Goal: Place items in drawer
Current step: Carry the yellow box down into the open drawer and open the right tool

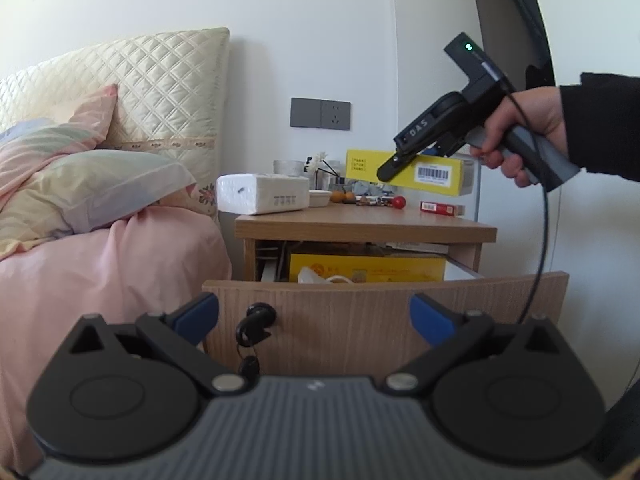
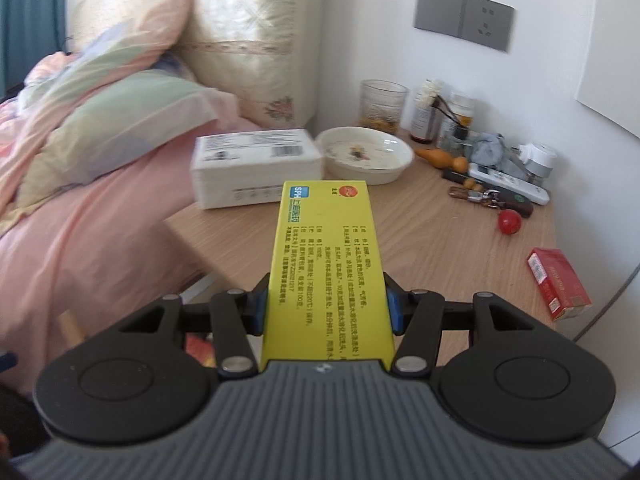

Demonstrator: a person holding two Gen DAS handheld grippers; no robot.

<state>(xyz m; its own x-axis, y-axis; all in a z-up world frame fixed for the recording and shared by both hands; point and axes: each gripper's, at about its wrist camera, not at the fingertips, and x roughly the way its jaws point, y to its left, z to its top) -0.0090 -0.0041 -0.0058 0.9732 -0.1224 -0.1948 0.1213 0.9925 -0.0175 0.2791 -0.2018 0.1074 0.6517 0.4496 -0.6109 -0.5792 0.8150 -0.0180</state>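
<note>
The right gripper [image 2: 325, 306] clamps the yellow medicine box [image 2: 326, 264] between its blue pads, the box's long axis running straight out toward 12 o'clock, clear above the nightstand top [image 2: 460, 248]. From the left wrist view, the open drawer [image 1: 384, 312] lies at about 7 o'clock below the held box. The left gripper [image 1: 314, 318], jaws spread and empty, sits just before the drawer front.

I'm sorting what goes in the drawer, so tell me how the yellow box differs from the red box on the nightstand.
The yellow box is long and slim; the red box is short and compact. The yellow box is clamped in the right gripper, lifted above the nightstand; the red box lies flat near the nightstand's right edge, untouched. Both are printed cardboard cartons, and neither is in the open drawer yet.
</note>
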